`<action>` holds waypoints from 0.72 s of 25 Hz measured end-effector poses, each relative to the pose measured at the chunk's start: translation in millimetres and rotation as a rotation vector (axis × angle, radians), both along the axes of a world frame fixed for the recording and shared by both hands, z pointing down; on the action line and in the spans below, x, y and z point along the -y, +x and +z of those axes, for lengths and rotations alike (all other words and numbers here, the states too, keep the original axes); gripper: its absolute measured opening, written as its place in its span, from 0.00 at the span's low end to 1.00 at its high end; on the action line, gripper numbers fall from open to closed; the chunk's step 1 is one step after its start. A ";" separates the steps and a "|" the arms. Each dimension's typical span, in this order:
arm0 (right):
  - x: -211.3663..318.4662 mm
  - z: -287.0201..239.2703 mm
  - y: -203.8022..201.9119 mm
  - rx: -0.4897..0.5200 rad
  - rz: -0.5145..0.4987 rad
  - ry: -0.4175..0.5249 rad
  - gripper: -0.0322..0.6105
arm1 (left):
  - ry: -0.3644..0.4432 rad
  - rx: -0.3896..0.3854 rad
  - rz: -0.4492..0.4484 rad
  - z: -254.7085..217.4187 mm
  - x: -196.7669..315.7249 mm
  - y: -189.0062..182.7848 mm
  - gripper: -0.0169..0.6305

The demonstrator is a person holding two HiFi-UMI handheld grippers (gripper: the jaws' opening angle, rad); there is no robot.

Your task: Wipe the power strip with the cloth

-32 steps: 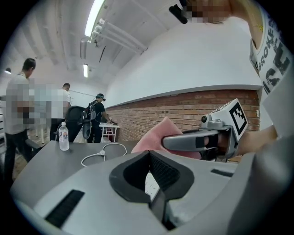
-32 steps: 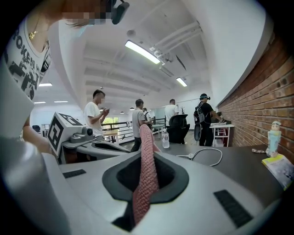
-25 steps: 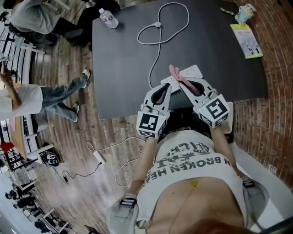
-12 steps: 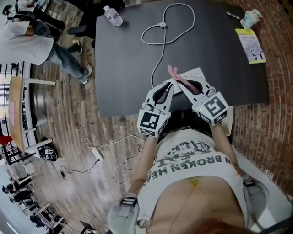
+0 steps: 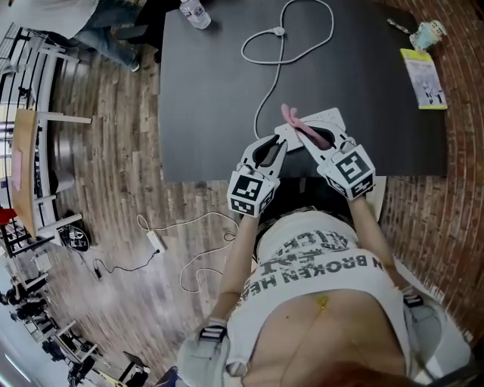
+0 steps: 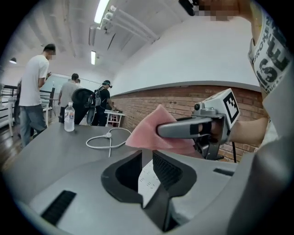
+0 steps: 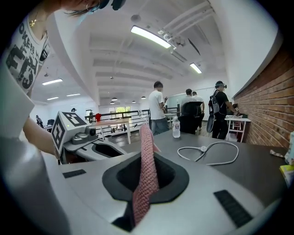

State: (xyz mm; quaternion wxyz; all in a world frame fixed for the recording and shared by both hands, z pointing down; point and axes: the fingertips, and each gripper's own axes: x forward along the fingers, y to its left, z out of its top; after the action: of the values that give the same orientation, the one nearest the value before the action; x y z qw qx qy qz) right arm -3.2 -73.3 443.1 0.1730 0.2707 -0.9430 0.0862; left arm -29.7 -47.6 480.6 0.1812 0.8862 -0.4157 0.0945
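Observation:
The white power strip (image 5: 324, 121) lies near the front edge of the black table (image 5: 212, 91), its white cord (image 5: 283, 45) looping away. My right gripper (image 5: 305, 137) is shut on the pink cloth (image 5: 290, 118), which stands up between its jaws (image 7: 147, 170) over the strip's left end. My left gripper (image 5: 280, 139) sits just left of it, jaws opening. Only a narrow gap shows, and the strip (image 6: 147, 181) is visible through it, with no pad pressing on it. In the left gripper view the cloth (image 6: 147, 133) hangs from the right gripper (image 6: 193, 128).
A water bottle (image 5: 195, 11) stands at the table's far left corner. A yellow booklet (image 5: 423, 75) and a small cup (image 5: 427, 34) lie at the far right. A brick floor runs to the right, with wood floor and loose cables (image 5: 155, 242) to the left. People stand beyond the table.
Both grippers have stayed at the strip's left end with the cloth held. The person to the left of the table has walked off toward the top edge of the head view.

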 end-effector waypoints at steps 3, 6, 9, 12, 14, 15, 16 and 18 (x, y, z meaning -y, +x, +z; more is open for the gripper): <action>3.5 14.8 -3.7 -0.034 -0.012 -0.024 0.08 | -0.053 0.000 0.004 21.4 -0.5 0.1 0.17; 9.5 30.0 -4.1 -0.072 -0.010 -0.042 0.08 | -0.112 0.057 0.044 50.3 -4.7 5.5 0.22; 14.9 42.4 -4.7 -0.092 -0.006 -0.057 0.08 | -0.169 0.066 0.070 73.4 -8.4 9.2 0.25; 16.9 56.8 -5.9 -0.115 -0.018 -0.074 0.08 | -0.208 0.098 0.076 93.8 -9.4 10.0 0.33; 17.6 67.0 -6.7 -0.131 -0.030 -0.088 0.08 | -0.226 0.135 0.074 105.2 -7.6 9.8 0.38; 17.8 71.9 -7.4 -0.138 -0.037 -0.097 0.08 | -0.231 0.156 0.071 109.9 -6.0 9.4 0.40; 17.8 76.5 -8.4 -0.144 -0.044 -0.107 0.08 | -0.234 0.180 0.068 114.8 -4.5 9.0 0.41; 17.5 85.4 -11.4 -0.150 -0.059 -0.129 0.08 | -0.232 0.231 0.075 127.8 -2.8 9.9 0.43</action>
State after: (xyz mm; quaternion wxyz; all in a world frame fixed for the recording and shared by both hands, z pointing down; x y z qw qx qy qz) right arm -14.6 -90.8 528.5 0.2628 0.2366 -0.9275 0.1212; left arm -19.8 -44.9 608.4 0.2296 0.8575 -0.3868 0.2498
